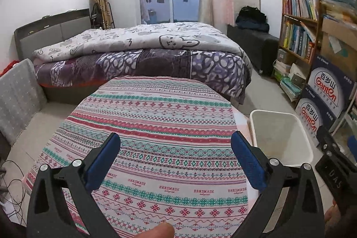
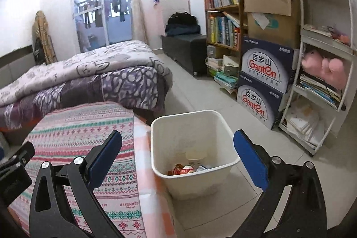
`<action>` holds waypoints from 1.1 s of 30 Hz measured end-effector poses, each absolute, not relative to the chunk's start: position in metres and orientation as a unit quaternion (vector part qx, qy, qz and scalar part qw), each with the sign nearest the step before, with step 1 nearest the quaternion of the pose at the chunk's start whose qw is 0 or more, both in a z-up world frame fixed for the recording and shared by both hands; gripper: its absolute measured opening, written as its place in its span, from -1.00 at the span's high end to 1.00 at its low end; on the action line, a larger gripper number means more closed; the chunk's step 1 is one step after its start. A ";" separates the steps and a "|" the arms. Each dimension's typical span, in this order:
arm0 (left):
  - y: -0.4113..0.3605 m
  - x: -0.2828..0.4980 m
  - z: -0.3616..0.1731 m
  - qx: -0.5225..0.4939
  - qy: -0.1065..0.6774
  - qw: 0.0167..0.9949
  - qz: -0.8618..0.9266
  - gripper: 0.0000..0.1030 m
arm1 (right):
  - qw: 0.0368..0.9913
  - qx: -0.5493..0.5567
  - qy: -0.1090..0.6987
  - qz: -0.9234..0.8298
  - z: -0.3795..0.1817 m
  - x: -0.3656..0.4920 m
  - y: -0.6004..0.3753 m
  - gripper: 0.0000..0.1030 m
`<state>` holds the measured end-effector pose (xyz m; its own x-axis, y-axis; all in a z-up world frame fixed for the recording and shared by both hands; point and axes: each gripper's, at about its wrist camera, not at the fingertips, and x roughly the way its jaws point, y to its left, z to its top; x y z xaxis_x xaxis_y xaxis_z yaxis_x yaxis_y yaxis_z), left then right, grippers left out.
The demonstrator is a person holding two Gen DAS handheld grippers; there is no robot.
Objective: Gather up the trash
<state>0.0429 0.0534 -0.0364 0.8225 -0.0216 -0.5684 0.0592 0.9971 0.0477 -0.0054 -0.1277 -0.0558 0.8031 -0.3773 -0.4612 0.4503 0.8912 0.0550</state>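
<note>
Left gripper point(image 1: 176, 162) spread wide, nothing between the blue pads point(image 1: 103, 162), poised above the patterned tablecloth point(image 1: 156, 117). Cloth bare under the tongs, with its far edge butting close to the foot of the bed point(image 1: 142, 59) and its right edge dropping off just beside the white waste bin point(image 1: 287, 160). Strip of tiled floor point(image 1: 261, 93) free between bed corner, bin and bookshelf point(image 1: 299, 21). Grey cushion point(image 1: 17, 95) and loose black cables point(image 1: 13, 184) hemming the left side of the table. Fingertip of the person point(image 1: 162, 230) showing at the bottom edge.

Right gripper point(image 2: 178, 162) likewise wide apart, empty between the pads point(image 2: 252, 162), aimed down at the bin point(image 2: 225, 162), which sits on the floor just off the table's right edge. Bin rim lying between the two fingers in the right wrist view, a little beyond the tips. Trash point(image 2: 189, 167) already lying in the bottom of the bin: a pale cup, red-and-white wrappers, a small bluish packet. Open tiles point(image 2: 256, 137) to the right of the bin, running to the stacked Ganten water cartons point(image 2: 265, 79) and a white rack point(image 2: 321, 73) holding papers and a pink plush toy point(image 2: 323, 68). Dark storage bench point(image 2: 185, 50) against the far wall near the balcony door point(image 2: 100, 8). Part of the other black tool at the left edge of the right wrist view, over the cloth.
</note>
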 end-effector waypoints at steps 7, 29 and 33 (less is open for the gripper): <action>0.051 0.044 -0.038 0.035 0.297 0.954 -0.016 -0.87 | 0.951 0.040 0.210 -0.223 -0.054 -0.007 -0.113 -0.86; 0.045 0.041 -0.040 0.046 0.290 0.956 -0.012 -0.87 | 0.950 0.070 0.212 -0.220 -0.055 -0.008 -0.118 -0.86; 0.045 0.041 -0.041 0.045 0.290 0.956 -0.011 -0.87 | 0.950 0.070 0.213 -0.219 -0.055 -0.008 -0.118 -0.86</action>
<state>0.0408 0.0455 -0.0407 0.8321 0.0053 -0.5546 0.0473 0.9956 0.0805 -0.0083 -0.1176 -0.0548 0.8131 -0.3859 -0.4358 0.4458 0.8943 0.0397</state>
